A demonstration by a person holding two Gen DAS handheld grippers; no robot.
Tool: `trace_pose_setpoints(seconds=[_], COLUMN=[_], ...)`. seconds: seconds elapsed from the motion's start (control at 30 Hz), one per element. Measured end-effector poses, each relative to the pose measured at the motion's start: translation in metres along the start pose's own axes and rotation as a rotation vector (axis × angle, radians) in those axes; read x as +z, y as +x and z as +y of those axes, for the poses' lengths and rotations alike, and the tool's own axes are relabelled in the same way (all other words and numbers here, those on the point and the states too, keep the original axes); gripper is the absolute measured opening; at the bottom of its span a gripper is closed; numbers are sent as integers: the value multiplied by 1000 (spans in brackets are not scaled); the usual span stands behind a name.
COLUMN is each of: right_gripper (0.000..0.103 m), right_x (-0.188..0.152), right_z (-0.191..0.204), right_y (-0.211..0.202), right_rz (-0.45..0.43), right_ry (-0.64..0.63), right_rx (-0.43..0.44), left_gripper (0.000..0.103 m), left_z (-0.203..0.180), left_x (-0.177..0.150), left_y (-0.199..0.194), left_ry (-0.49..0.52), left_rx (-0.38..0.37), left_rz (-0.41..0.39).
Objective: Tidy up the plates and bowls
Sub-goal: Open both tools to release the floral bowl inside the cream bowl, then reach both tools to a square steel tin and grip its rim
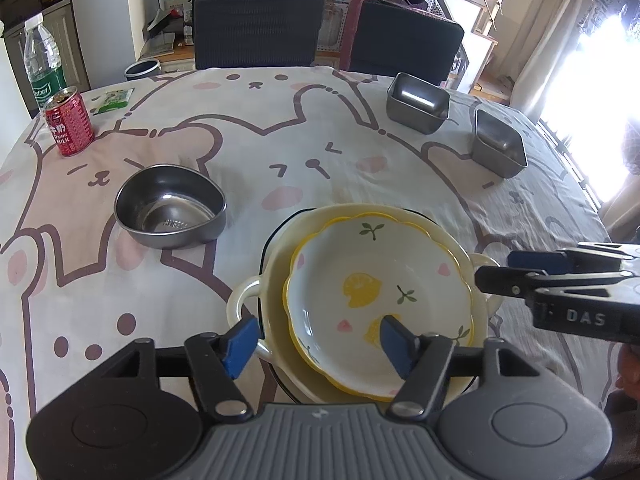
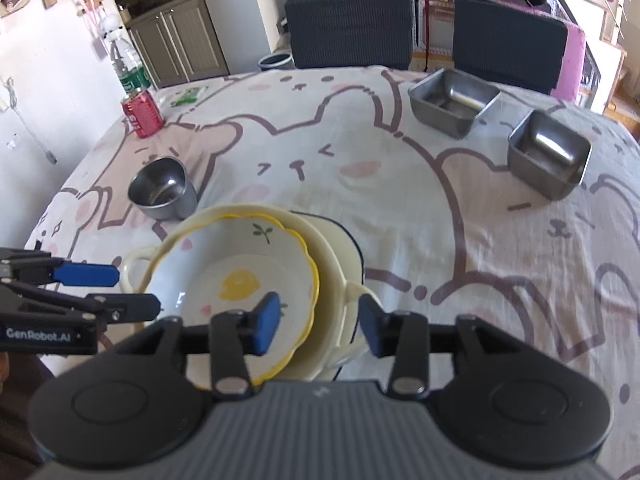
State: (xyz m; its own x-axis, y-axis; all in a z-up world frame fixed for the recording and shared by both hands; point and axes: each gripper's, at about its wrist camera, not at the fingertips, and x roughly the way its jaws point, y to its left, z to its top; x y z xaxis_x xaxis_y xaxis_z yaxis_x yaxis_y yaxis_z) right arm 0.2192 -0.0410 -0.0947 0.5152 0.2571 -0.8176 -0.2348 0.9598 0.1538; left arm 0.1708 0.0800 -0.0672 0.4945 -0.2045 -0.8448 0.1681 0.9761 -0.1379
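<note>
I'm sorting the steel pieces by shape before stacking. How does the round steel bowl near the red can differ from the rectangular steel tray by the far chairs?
The round steel bowl has a curved wall and an almost circular rim; the rectangular steel tray has straight sides and rounded corners. The bowl sits on the left side of the table near the red can; the tray sits at the far right. Both are bare grey metal, upright and empty.

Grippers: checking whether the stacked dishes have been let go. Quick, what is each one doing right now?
Left gripper: open, holding nothing; jaws straddle the lemon plate's near rim without pressing.
Right gripper: open, holding nothing; cream handled bowl between its jaws.
</note>
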Motion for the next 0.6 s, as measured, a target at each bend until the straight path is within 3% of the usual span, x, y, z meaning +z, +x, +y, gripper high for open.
trace_pose_setpoints(seconds=[0.13,0.3,0.4,0.6], right_gripper=[77,103,103,103], right_x=[-1,2,6,25], right_z=[-9,-34,-53,-107], right_y=[-13,-36,-51,-63], right_rz=[-51,-165,-235,-278], right_ry=[1,14,-3,-56], right_rx=[-17,-100,-146,-187], left_gripper=[96,103,103,103], left_z=[-3,-18,-33,-79], left_x=[2,10,21,47], left_y=[-8,-19,-21,-7], left_ry=[-2,34,38,27], left_rx=[11,20,8,-66], left_rz=[-53,-163,-204,-225])
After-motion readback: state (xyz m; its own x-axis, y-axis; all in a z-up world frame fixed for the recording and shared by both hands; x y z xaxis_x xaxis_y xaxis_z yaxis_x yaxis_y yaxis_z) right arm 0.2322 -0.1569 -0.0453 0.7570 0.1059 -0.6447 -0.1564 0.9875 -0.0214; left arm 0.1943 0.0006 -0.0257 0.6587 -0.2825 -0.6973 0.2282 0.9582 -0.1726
